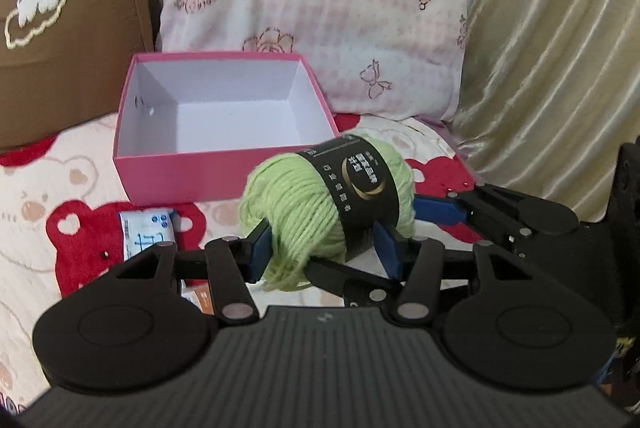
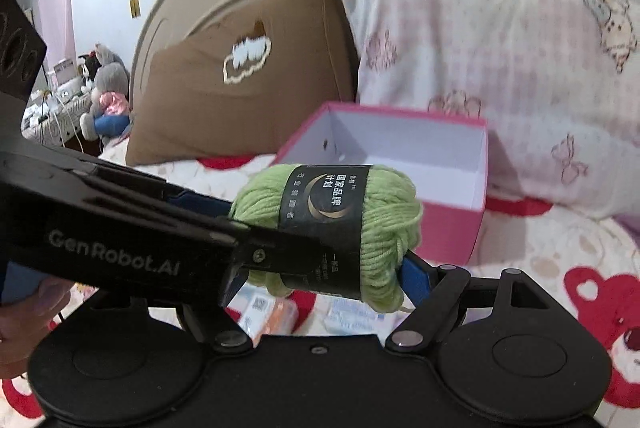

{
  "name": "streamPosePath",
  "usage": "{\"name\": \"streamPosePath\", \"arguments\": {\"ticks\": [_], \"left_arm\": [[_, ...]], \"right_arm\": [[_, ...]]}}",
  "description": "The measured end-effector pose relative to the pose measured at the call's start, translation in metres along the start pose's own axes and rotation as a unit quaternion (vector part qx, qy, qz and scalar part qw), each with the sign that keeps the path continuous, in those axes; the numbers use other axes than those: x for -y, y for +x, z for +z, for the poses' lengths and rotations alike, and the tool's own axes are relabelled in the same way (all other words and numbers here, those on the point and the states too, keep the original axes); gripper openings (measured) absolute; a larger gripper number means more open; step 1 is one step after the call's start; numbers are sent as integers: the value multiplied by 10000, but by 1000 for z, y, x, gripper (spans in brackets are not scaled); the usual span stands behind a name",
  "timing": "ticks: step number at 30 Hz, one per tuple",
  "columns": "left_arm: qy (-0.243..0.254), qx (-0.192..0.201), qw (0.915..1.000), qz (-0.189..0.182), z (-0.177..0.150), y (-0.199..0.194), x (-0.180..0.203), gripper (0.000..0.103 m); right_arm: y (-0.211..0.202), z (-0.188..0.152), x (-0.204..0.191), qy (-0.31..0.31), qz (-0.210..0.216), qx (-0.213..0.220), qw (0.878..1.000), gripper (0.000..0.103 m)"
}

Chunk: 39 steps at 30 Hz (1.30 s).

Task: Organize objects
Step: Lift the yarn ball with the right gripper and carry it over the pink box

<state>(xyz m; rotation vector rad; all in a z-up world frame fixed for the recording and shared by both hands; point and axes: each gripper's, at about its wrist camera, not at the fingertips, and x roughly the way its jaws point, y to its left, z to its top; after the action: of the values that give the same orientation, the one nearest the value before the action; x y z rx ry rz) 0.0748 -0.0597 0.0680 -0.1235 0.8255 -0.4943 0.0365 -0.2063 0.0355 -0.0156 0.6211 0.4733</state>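
Note:
A green yarn ball (image 1: 316,204) with a black paper band is held in the air above the bed, in front of an open pink box (image 1: 224,116) with a white inside. My left gripper (image 1: 324,248) is shut on the yarn, its blue pads pressing both sides. My right gripper (image 2: 332,252) is also shut on the same yarn ball (image 2: 332,220); it reaches in from the right in the left wrist view (image 1: 436,208). The pink box (image 2: 400,164) lies just behind the yarn and holds nothing.
A pink checked pillow (image 1: 320,0) and a brown pillow (image 1: 72,28) lean behind the box. A blue-white packet (image 1: 148,232) and an orange packet (image 2: 276,316) lie on the bear-print bedspread (image 1: 52,196) below the grippers. A gold curtain (image 1: 560,48) hangs at right.

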Motion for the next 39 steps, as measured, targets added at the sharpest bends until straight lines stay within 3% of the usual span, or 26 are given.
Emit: {"name": "streamPosePath", "arguments": {"ticks": [7, 19, 28, 39], "left_arm": [[-167, -323, 9992, -142, 40, 1, -12, 53], [175, -213, 9996, 112, 100, 0, -16, 53], [221, -172, 9993, 240, 131, 35, -30, 53], [95, -383, 9990, 215, 145, 107, -68, 53]], "right_arm": [[-4, 31, -4, -209, -140, 175, 9995, 80], [7, 81, 11, -252, -57, 324, 9991, 70], [37, 106, 35, -276, -4, 336, 9991, 65], [106, 119, 70, -267, 92, -99, 9996, 65]]}}
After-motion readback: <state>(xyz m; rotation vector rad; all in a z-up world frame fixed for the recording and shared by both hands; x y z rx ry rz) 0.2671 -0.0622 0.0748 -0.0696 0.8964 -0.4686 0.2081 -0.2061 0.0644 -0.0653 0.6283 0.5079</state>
